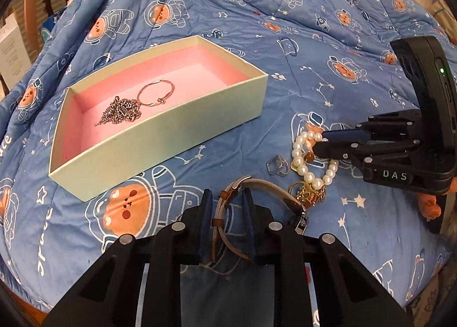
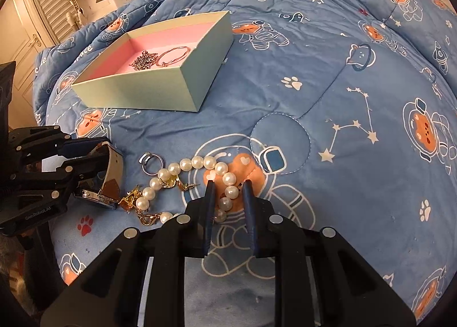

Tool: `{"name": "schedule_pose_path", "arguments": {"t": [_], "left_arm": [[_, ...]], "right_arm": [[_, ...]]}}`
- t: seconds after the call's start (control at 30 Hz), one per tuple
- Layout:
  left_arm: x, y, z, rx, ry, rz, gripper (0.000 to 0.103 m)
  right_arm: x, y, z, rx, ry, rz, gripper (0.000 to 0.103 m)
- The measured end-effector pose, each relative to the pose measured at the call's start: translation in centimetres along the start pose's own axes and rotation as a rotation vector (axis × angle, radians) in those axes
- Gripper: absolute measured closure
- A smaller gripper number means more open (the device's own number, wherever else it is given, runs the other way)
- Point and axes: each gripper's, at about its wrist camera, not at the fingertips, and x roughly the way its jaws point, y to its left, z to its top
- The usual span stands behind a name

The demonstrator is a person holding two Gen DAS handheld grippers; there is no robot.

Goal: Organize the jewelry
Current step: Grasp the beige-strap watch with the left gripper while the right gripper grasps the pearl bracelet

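left hand-held gripper (image 1: 225,201) nearly closed, right hand-held gripper (image 2: 228,193) too

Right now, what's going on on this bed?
A person is sorting jewelry on a blue space-print quilt with two tools. The left hand-held gripper has closed on a watch strap; the right hand-held gripper has closed around a pearl bracelet. The open pink-lined box already holds a chain and a thin bangle. A silver ring and small gold pieces lie loose on the quilt.
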Motion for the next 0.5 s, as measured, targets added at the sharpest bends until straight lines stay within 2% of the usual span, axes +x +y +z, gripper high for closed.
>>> {"name": "schedule_pose_path", "arguments": {"t": [0.07,0.1,0.2,0.37,0.5], "left_arm": [[0.2,-0.1,-0.2,0.026,0.013,-0.008,0.083],[0.2,-0.2,-0.2,0.035,0.015,-0.003,0.088],[0.2,-0.6,-0.4,0.040,0.000,0.015,0.093],[-0.5,-1.0,-0.8,-0.005,-0.048,0.031,0.094],[-1.5,-0.7,-1.5,-0.082,-0.093,0.029,0.094]], "right_arm": [[0.0,0.0,0.0,-0.003,0.000,0.001,0.083],[0.1,0.0,0.0,-0.006,0.000,0.000,0.083],[0.1,0.2,-0.1,-0.020,-0.008,-0.004,0.084],[-0.1,0.4,-0.4,-0.042,-0.026,-0.014,0.090],[-0.3,0.5,-0.6,-0.049,-0.048,-0.012,0.091]]}}
